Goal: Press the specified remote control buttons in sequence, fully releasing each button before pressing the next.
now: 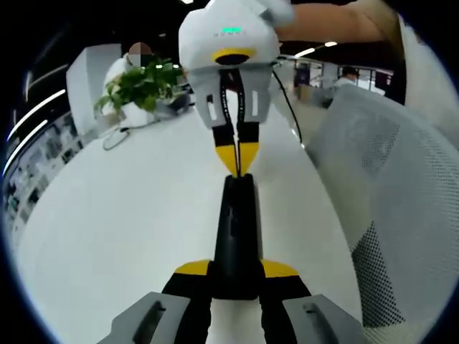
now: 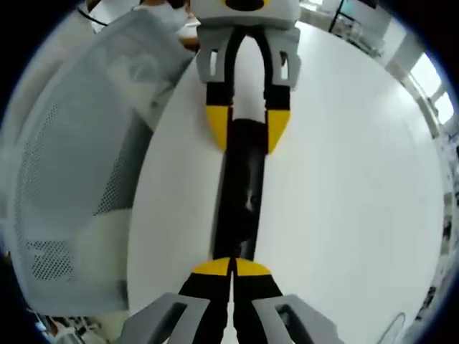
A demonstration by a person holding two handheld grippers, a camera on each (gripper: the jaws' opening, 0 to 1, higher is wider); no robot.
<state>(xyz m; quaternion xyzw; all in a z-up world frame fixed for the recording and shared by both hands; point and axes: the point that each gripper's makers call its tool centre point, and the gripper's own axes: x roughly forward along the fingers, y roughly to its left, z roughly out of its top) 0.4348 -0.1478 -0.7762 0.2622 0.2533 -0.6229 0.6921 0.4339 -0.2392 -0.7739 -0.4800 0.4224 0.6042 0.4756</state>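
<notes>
Remote point(image 1: 235, 236) lengthwise between hand-held grippers

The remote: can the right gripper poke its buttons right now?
Probably yes. The right gripper, jaws shut, has its tips at the remote, which the left gripper clamps at the other end. Nothing lies between.

Glossy black remote point(image 1: 235, 236) (plastic), smooth table point(image 1: 129, 215).
</notes>
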